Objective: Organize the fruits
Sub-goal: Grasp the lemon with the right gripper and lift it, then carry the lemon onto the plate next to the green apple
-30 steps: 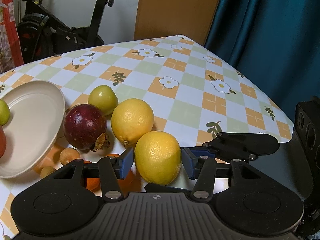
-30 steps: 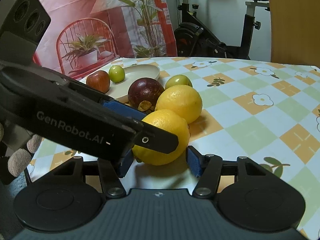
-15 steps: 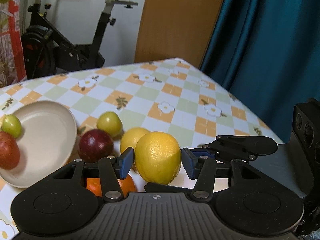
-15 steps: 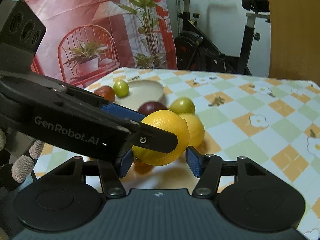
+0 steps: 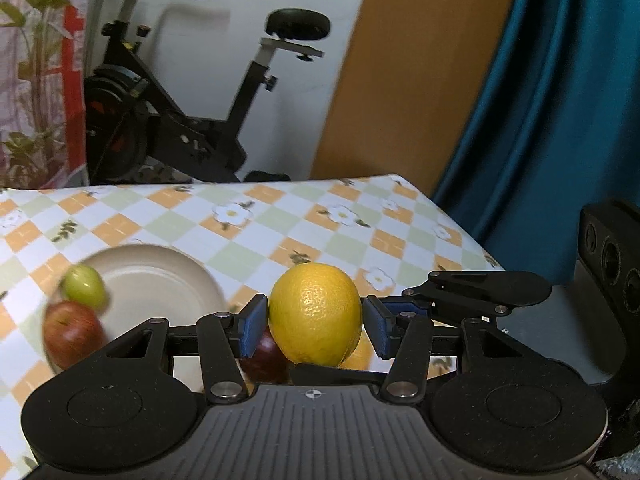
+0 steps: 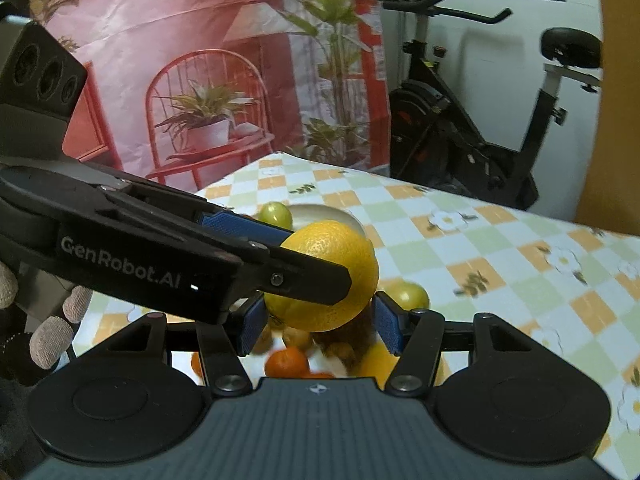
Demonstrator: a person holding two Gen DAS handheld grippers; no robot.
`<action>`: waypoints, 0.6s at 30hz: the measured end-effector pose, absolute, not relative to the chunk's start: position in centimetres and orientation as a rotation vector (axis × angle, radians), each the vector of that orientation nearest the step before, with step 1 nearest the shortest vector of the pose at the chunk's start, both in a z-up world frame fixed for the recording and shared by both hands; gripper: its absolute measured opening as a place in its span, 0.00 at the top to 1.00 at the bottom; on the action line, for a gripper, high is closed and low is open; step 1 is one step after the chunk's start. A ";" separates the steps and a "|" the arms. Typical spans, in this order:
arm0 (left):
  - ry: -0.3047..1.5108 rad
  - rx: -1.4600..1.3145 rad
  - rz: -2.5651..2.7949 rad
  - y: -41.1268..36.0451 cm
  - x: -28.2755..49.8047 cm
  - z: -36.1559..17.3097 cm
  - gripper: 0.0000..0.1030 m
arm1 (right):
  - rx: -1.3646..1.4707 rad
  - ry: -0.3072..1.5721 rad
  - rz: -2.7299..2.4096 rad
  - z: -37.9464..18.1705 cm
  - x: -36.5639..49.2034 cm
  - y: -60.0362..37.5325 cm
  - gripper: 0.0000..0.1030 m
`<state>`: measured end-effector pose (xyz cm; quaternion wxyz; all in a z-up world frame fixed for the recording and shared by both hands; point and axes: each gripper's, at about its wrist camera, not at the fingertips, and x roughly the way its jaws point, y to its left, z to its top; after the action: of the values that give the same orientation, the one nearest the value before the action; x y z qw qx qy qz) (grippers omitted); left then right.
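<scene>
A large yellow citrus fruit (image 5: 315,314) hangs in the air between the blue pads of both grippers. My left gripper (image 5: 315,324) stands around its left and right sides, and my right gripper (image 6: 318,322) crosses it from the other direction. The fruit also shows in the right wrist view (image 6: 330,276), well above the table. A beige plate (image 5: 160,280) holds a red apple (image 5: 72,334) and a green fruit (image 5: 84,286). Below the lifted fruit lie a dark red fruit (image 5: 262,358), a second yellow fruit (image 6: 376,360), a green fruit (image 6: 406,296) and a small orange one (image 6: 288,362).
The checked flower tablecloth (image 5: 304,232) ends at a right edge near a teal curtain (image 5: 540,120). An exercise bike (image 5: 180,112) stands behind the table. A gloved hand (image 6: 52,320) holds the left gripper's body.
Both grippers have risen together with the yellow fruit between them, off the table and away from the fruit pile. The plate now sits lower and more central in the left view.
</scene>
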<state>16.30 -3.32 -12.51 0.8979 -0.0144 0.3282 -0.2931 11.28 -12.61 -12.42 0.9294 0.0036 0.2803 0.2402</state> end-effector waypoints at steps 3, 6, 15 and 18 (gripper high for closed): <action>0.687 -0.060 -0.585 -2.3 17.4 -12.7 0.47 | -0.013 0.575 0.521 -12.0 12.8 -11.5 0.42; 0.701 -0.095 -0.561 -1.1 18.4 -13.1 0.47 | -0.033 0.582 0.544 -12.0 14.1 -10.5 0.42; 0.739 -0.155 -0.480 2.6 22.1 -14.5 0.47 | -0.059 0.641 0.629 -13.0 19.2 -6.7 0.42; 0.752 -0.153 -0.449 3.3 23.2 -14.9 0.46 | -0.066 0.669 0.634 -13.4 21.1 -5.3 0.42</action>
<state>23.19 3.33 -14.88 0.9028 -0.0739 0.3638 -0.2171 21.13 -5.28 -13.39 0.8952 -0.0318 0.3225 0.3060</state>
